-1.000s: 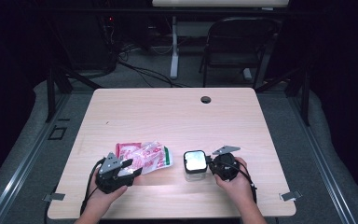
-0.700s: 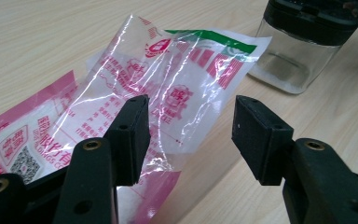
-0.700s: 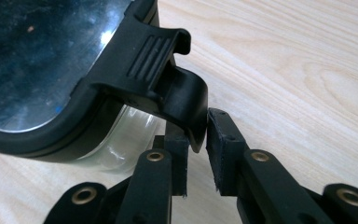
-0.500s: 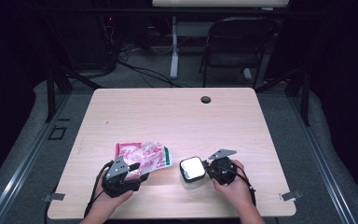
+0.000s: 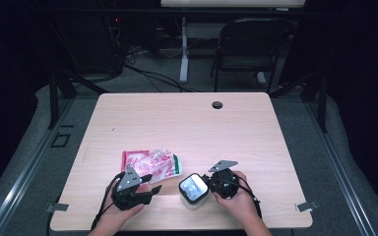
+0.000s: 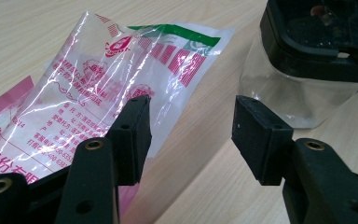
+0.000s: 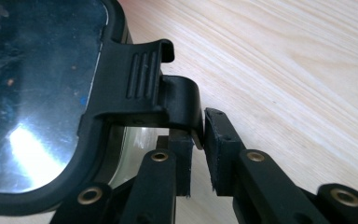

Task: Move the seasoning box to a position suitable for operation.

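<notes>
While right tongs [image 7: 198,140] pinch its lid clasp [image 7: 177,100], jar [image 5: 194,191] contents unclear; left tongs [image 6: 189,123] agape

Worktop [image 5: 187,128] lit from overhead, surroundings near black. Hot glare spot on jar lid [image 7: 28,144], sheen on the plastic bag [image 6: 98,93]. High view soft; close-ups sharp, near edges slightly blurred.

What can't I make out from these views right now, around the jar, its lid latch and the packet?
- Jar contents: unreadable; glare on the lid in the high view and right gripper view, and the left gripper view's top edge crops it.
- Latch grip: the right gripper has its jaws at the clasp's hinge, closing lately; the clasp hides pad contact.
- Packet text: too small in the high view; the left gripper, open, covers its lower part.
</notes>
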The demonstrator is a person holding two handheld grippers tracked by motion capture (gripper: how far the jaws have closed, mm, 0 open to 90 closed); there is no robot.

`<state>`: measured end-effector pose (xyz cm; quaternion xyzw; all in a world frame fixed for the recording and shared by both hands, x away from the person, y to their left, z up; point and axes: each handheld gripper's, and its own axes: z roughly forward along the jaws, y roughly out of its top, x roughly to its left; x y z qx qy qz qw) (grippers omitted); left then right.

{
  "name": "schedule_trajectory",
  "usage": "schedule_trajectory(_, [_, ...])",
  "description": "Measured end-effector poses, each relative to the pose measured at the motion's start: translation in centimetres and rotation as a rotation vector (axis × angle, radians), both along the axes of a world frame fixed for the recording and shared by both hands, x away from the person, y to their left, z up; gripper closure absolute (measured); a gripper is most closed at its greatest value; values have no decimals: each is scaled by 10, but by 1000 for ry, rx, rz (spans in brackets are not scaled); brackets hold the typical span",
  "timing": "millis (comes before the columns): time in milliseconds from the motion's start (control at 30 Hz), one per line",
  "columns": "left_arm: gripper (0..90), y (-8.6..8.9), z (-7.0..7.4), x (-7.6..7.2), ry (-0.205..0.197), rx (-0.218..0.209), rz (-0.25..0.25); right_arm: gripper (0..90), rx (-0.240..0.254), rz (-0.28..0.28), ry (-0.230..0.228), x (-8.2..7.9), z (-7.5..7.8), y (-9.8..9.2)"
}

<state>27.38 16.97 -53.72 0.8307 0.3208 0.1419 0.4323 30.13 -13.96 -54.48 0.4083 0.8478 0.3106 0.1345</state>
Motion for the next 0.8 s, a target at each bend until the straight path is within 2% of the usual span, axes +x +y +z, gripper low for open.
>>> schedule_trajectory(133, [472, 0, 0, 0, 3, -2, 0, 806, 0, 13, 9, 0, 0, 4])
schedule_trajectory(167, [472, 0, 0, 0, 8, -8, 0, 788, 25, 14, 40, 2, 1, 3])
schedule_trajectory(233, [472, 0, 0, 0, 12, -18, -2, 766, 66, 5, 60, 2, 2, 1])
schedule_trajectory(533, [472, 0, 2, 0, 13, -24, 2, 719, 85, 10, 124, -4, 19, -13])
schedule_trajectory(600, [473, 1, 3, 1, 11, -22, 2, 717, 78, 9, 130, -4, 22, -14])
schedule_trajectory(633, [473, 1, 3, 1, 14, -28, 5, 715, 71, 3, 141, -6, 28, -16])
schedule_trajectory(800, [466, 2, 6, 2, 25, -24, 4, 734, 83, -8, 153, -9, 40, -17])
